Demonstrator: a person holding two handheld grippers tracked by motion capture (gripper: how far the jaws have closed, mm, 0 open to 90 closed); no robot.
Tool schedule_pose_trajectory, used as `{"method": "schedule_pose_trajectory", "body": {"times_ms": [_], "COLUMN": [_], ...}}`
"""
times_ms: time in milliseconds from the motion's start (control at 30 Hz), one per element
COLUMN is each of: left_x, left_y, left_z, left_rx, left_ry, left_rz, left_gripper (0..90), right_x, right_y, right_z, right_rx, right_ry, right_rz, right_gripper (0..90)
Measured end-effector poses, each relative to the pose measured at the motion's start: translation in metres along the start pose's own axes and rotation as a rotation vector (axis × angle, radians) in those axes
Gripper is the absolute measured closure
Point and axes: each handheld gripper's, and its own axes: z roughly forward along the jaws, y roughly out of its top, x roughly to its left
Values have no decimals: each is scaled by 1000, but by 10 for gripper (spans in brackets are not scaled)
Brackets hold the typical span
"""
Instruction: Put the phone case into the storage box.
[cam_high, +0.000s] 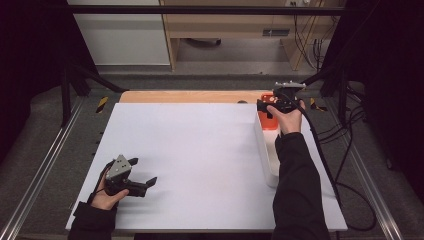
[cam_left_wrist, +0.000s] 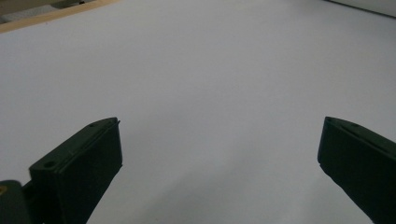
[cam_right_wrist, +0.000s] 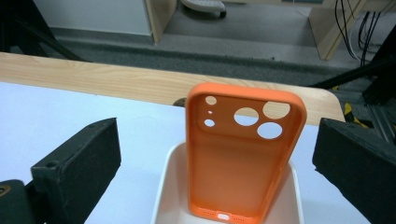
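Here, at the near-left corner of the desk (cam_high: 200, 150), the left hand-held gripper (cam_high: 142, 175) lies low over the white top in the person's left hand (cam_high: 106, 197), its jaws spread wide and grasping nothing; the left gripper view has bare white surface between and ahead of the two black jaws, with a strip of the wooden edge (cam_left_wrist: 51, 15) at the far left corner. The broad middle of the desk is open white surface from the front edge to the wooden strip (cam_high: 190, 96) at the back — plenty of free room there. Toward the right edge sits a long white bin (cam_high: 265, 150), running front to back, with the person's right sleeve (cam_high: 297, 190) alongside it. At the bin's far end stands an orange phone case (cam_right_wrist: 243, 158), upright with its inner face and camera cut-outs toward the right gripper view, its bottom edge down inside the bin. The right hand-held gripper (cam_high: 265, 106) hovers at that far end, jaws released and set wide to either side of the case, not touching it. No brand, label or writing can be read on anything.
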Motion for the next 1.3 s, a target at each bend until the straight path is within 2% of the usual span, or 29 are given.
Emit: {"method": "schedule_pose_trajectory", "body": {"times_ms": [167,267,633,867,1000,1133,1300], "left_x": [0,-1,-1,-1,-2,-2,-2], "left_y": [0,0,2,3,4,5,6], "left_z": [0,0,-2,-3,-4,-6,-7], "left_rx": [-3,-5,-18,-23,-27,-38,-49], "left_ry": [-1,-1,-11,-16,-22,-27,-33], "left_rz": [2,1,-4,-9,-8,-14,-20], "left_gripper": [0,0,0,0,0,0,0], "right_x": [5,9,19,24,21,14,5], "right_y": [-1,-2,-22,-50,-69,-89,-109], "right_z": [-19,-33,-81,-103,-113,-120,-122], "right_rx": [-45,-82,-168,-194,-201,-216,-214], "right_ry": [50,90,266,393,452,506,526], "right_rz": [-20,-48,-150,-242,-292,-307,-293], "right_gripper": [16,13,7,6,5,5,5]}}
